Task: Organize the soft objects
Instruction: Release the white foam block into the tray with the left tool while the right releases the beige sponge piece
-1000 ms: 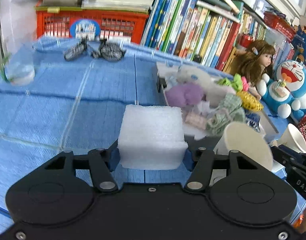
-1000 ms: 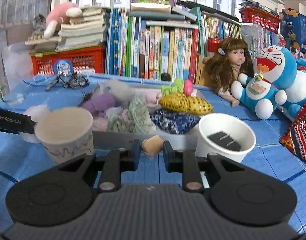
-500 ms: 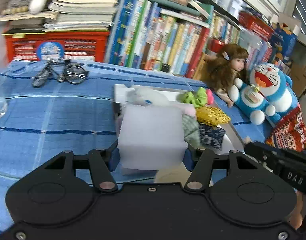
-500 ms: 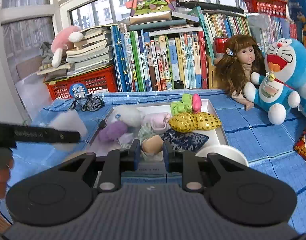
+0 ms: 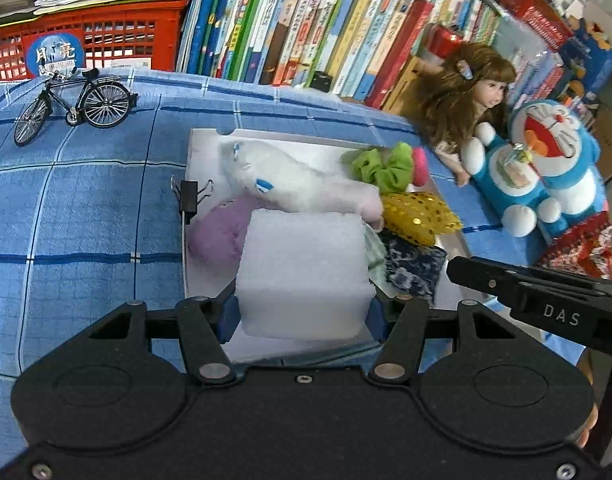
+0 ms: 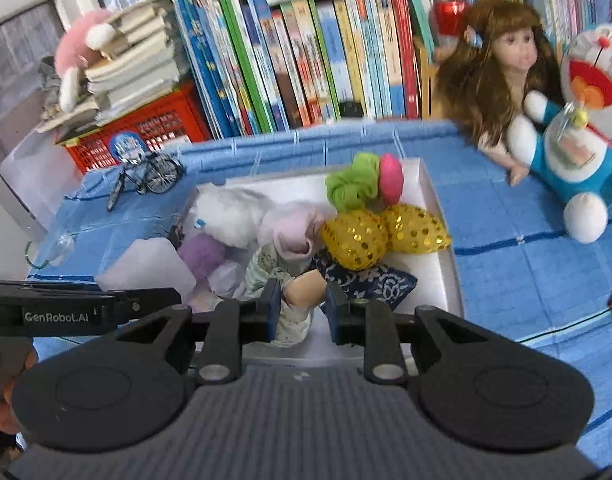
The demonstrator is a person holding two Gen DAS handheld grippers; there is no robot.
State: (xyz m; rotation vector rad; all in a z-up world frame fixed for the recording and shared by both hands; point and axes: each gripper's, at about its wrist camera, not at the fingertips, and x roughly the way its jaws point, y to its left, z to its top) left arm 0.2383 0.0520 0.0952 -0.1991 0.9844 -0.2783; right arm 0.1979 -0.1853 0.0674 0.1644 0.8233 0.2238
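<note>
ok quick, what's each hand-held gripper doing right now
Left hand-held gripper: closed on the white foam block, above the tray.
Right hand-held gripper: closed on a small tan sponge.

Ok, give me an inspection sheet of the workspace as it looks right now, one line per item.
Surface: blue checked cloth covers the table.
Job's things: white tray holds white plush, purple plush, green scrunchie, gold sequin pouch and blue patterned cloth.
Grippers: left hand-held gripper is shut on white foam block above the tray; right hand-held gripper is shut on a tan soft piece.
Clutter: model bicycle, binder clip on the tray's edge.
Cables: nothing seen.
Surroundings: books, red basket, doll, Doraemon plush.
</note>
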